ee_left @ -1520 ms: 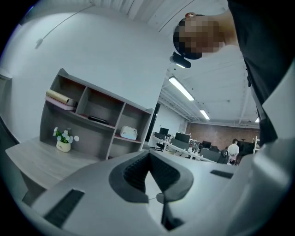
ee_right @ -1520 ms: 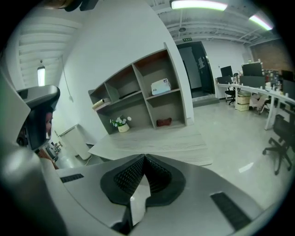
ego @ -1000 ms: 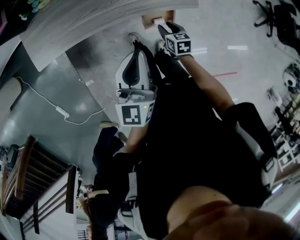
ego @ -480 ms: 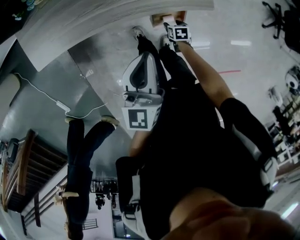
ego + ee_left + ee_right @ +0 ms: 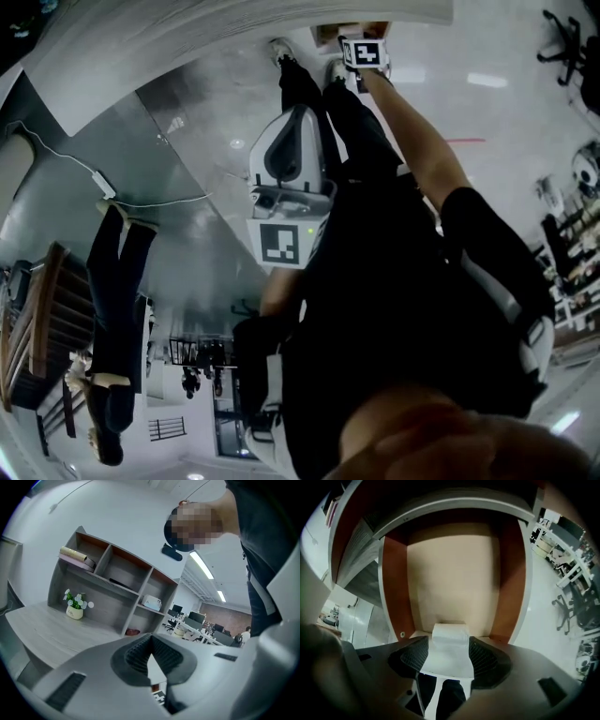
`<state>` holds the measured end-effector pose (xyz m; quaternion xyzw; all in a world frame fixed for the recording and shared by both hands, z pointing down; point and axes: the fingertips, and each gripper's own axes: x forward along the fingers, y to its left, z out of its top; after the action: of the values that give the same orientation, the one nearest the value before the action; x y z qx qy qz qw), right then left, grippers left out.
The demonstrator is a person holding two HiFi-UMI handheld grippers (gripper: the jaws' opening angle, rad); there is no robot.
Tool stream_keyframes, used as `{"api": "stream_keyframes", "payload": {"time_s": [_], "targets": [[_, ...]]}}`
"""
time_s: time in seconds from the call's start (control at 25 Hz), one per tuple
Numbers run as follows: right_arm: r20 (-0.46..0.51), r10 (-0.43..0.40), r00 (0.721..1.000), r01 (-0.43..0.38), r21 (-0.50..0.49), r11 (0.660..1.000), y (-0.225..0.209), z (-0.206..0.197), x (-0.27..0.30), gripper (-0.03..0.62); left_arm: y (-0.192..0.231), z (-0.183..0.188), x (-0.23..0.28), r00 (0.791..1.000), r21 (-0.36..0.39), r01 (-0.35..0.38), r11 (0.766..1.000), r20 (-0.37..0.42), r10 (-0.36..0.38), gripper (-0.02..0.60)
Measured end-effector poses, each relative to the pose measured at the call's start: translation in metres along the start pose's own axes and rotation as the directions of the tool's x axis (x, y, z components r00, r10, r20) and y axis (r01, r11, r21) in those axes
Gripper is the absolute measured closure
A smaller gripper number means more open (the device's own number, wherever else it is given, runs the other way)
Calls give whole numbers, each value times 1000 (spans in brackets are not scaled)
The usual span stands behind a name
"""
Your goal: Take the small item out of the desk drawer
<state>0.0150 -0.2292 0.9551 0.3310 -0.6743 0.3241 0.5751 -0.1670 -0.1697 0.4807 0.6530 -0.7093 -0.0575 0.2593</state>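
Right gripper point(image 5: 449, 642): jaws are opening, standing wide. The white item point(image 5: 450, 631) is sitting between the tips, low in the centre of the right gripper view, and neither pad is pressing on it.

The item is lying in the open drawer point(image 5: 450, 573), at the drawer's near end. The drawer's pale floor is filling the middle of that view, with red-brown walls at left and right.

In the head view the right gripper's marker cube point(image 5: 366, 52) is showing at top centre, right at the drawer's mouth under the desk point(image 5: 187, 37) edge. We are seeing the bare forearm running down from it toward lower right.

Left gripper point(image 5: 150, 641): jaws are meeting at the tips, and nothing is lying between them. In the head view it is hanging mid-frame, well below the drawer.

Through the left gripper view a shelf point(image 5: 112, 581) is standing on the desk, left of centre, with a plant point(image 5: 75, 605) beside it at left.

A second person point(image 5: 117, 309) is standing at the head view's left edge.
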Motion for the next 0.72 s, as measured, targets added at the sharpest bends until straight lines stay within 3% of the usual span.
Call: {"api": "stream_keyframes", "payload": {"time_s": [0.48,0.64,0.72], "targets": [[-46,-15,999,14,-19,1000,4,5,7,345,9,2,-6,1000,-6,-12,1000,-10,12,584],[-36,77,996,-76,17,997,21,6,4,345,5,2,-5,1000,-7,-13,1000,1,13,584],[-31,41,999,-41,2,999,10,6,0,345,-1,0,-6,1000,-4,-9,1000,7,9,584]]}}
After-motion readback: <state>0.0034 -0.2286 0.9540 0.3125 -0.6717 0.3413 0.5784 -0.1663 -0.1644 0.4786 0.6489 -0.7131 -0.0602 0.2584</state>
